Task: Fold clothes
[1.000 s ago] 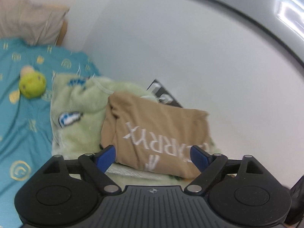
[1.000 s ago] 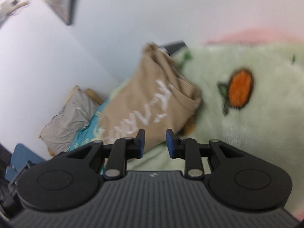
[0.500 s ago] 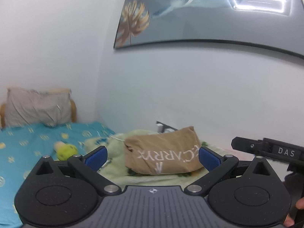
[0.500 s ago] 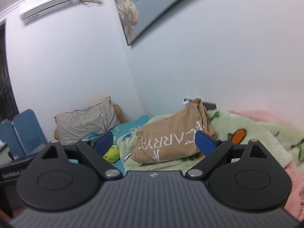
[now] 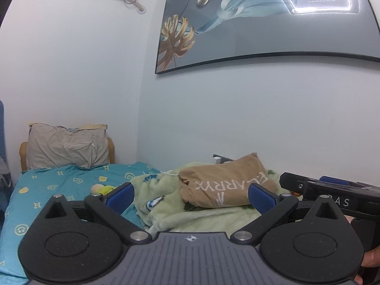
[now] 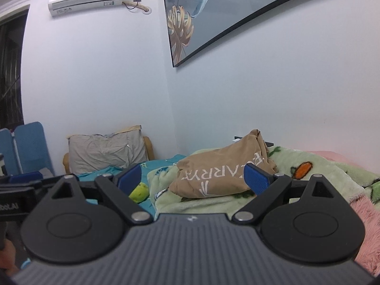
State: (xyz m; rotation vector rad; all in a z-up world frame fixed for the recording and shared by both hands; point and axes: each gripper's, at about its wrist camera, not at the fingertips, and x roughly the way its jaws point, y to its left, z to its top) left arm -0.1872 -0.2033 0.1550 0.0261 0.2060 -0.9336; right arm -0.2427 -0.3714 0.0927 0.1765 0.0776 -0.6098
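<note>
While both of our grippers hang back from the bed, the tan garment [image 5: 228, 185] lies as a compact bundle on the pale green fleece blanket [image 5: 166, 201], close to the wall. Its white lettering faces us, and the cloth is doubled over on itself with a rounded fold along the near left edge. That is the shape folding would leave, so the task's thing already lies folded; whether this session made it so, we cannot tell from one moment.

Our left gripper [image 5: 190, 196] stands wide open, its blue pads spread to either side of the bundle in view, with nothing between them. Our right gripper [image 6: 193, 178] is spread just as wide and is likewise empty. Each is well short of the cloth, not touching it. We judge that the open jaws and the level, backed-off pose suit either a release just made or an approach not yet committed, and the pictures do not settle which.

The bundle sits on the blanket rather than on the teal sheet [image 5: 59, 185], perhaps because the fleece gives a soft, raised spot by the wall where a folded piece stays out of the way. A yellow-green plush toy [image 6: 140, 191] lies on the sheet to the left, near the blanket's edge, and a grey pillow [image 5: 64, 149] leans at the headboard, well apart from the garment. Pink fleece [image 6: 363, 213] shows at the right in the right wrist view.
</note>
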